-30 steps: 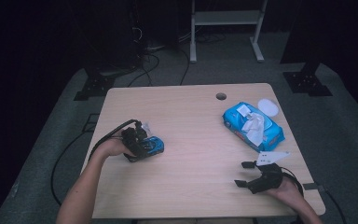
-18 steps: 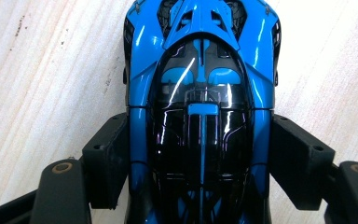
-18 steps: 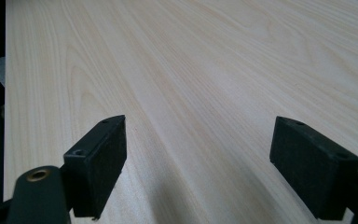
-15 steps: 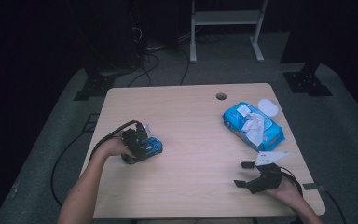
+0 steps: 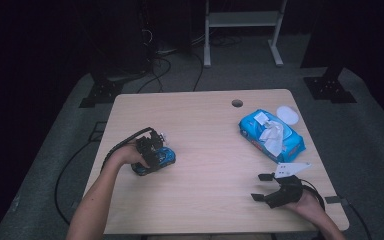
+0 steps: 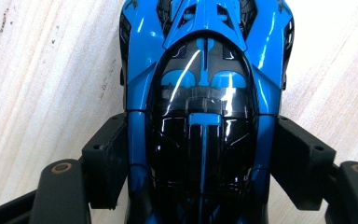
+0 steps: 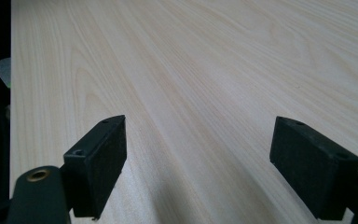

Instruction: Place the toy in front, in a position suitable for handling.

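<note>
**Left claw clamped on the toy car, right claw idle**

The left claw (image 5: 152,154) is closed partway around a glossy blue and black plastic toy car (image 6: 203,93), its two black pads pressing the car's flanks in the left gripper view. The car sits on the pale wooden counter (image 5: 205,150) directly under and between the jaws, its far end reaching beyond the pads. I judge the step in hand to be the grasp itself, made and settled, with the car not yet visibly lifted off the wood. The next move likely calls for a steady lift or a push along the counter, keeping the pressure even, since the shiny curved body could slip out between the pads.

The right claw (image 5: 270,187) rests low over the counter, well apart from the car, its jaws spread wide with only bare wood between them. Beyond it, farther from the person, lie a blue soft pack of wet wipes (image 5: 271,135) with a white tissue pulled up, and just past that a small round white lid (image 5: 287,114).

The car's wheels and near end are hidden below the left claw, so whether it touches the counter cannot be told for certain. From above, the hand covers most of the car.
</note>
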Motion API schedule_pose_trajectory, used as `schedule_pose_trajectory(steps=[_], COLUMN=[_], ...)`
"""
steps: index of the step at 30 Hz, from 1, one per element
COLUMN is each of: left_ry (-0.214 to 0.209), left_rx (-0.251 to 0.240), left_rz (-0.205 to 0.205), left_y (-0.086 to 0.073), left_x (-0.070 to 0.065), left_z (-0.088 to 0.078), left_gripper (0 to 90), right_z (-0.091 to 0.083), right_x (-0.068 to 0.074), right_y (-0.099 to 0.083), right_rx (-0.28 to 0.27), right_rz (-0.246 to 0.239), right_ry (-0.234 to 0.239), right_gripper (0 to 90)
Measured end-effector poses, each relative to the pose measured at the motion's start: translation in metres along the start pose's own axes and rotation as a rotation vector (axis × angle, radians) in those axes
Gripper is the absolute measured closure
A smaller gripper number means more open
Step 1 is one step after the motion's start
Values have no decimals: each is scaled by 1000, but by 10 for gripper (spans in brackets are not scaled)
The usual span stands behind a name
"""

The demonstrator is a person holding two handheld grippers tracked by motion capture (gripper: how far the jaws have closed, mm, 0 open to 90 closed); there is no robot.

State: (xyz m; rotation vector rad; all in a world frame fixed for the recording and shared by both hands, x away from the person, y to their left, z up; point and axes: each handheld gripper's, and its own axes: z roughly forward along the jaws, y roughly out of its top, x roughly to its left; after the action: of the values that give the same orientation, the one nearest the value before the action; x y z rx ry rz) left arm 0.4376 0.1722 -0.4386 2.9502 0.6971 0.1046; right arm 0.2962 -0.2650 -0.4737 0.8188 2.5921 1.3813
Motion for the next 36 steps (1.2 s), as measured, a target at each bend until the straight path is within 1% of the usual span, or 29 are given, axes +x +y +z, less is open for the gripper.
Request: schedule_pose_trajectory(steps=[4,6,7,8,10,11,14,16,17,19,20,21,22,23,24,27,28,29,30,31,32,34,35,36], left_ry=[0,-4,-15,-15,-21,-25,-6,-7,-2,0,8,8,10,10,11,10,10,11,10,7,7,4,-14,-19], left_rx=[-11,-35,-40,-40,-60,-68,-79,-86,-98,-104,-121,-121,-147,-147,-174,-198,-198,-204,-210,-215,-215,-224,-244,-250], left_rz=[-4,-2,-1,-1,9,7,8,7,3,4,10,10,24,24,47,92,92,126,144,160,160,200,229,244], left_y=[0,-2,-2,-2,-4,-5,-6,-7,-7,-8,-7,-7,-5,-5,-1,8,8,17,21,25,25,35,44,49], left_x=[0,0,0,0,0,0,0,0,0,0,-3,-3,-6,-6,-12,-22,-22,-32,-36,-41,-41,-51,-60,-64], left_z=[0,0,-1,-1,-2,-2,-5,-8,-9,-11,-17,-17,-23,-23,-30,-38,-38,-41,-43,-44,-44,-45,-44,-44], left_gripper=[279,280,280,280,280,280,280,280,280,280,280,280,280,279,280,280,280,280,280,280,280,280,280,280], right_z=[-1,-2,-2,-2,-2,-1,-1,-1,-1,-1,-1,-1,-2,-2,-2,-2,-2,-3,-3,-3,-3,-4,-5,-5], right_x=[-1,-1,-1,-1,-2,-2,-2,-1,-1,-1,-2,-2,-2,-2,-2,-3,-3,-3,-3,-3,-3,-3,-4,-4], right_y=[0,0,0,0,0,0,0,0,0,0,0,0,0,0,1,1,1,1,1,1,1,1,1,1], right_rx=[-4,-11,-11,-11,-10,-8,-4,-5,-7,-8,-11,-12,-14,-15,-16,-18,-18,-20,-21,-21,-21,-25,-28,-27], right_rz=[3,6,8,8,10,11,10,10,9,7,7,8,9,10,12,12,12,14,15,15,15,16,18,19], right_ry=[-1,-1,-1,-1,-1,-1,-1,-1,-1,-1,-2,-2,-2,-2,-3,-5,-5,-6,-7,-7,-7,-9,-12,-12], right_gripper=[180,180,180,180,180,180,180,180,180,180,180,180,180,180,180,180,180,180,180,180,180,180,180,180])
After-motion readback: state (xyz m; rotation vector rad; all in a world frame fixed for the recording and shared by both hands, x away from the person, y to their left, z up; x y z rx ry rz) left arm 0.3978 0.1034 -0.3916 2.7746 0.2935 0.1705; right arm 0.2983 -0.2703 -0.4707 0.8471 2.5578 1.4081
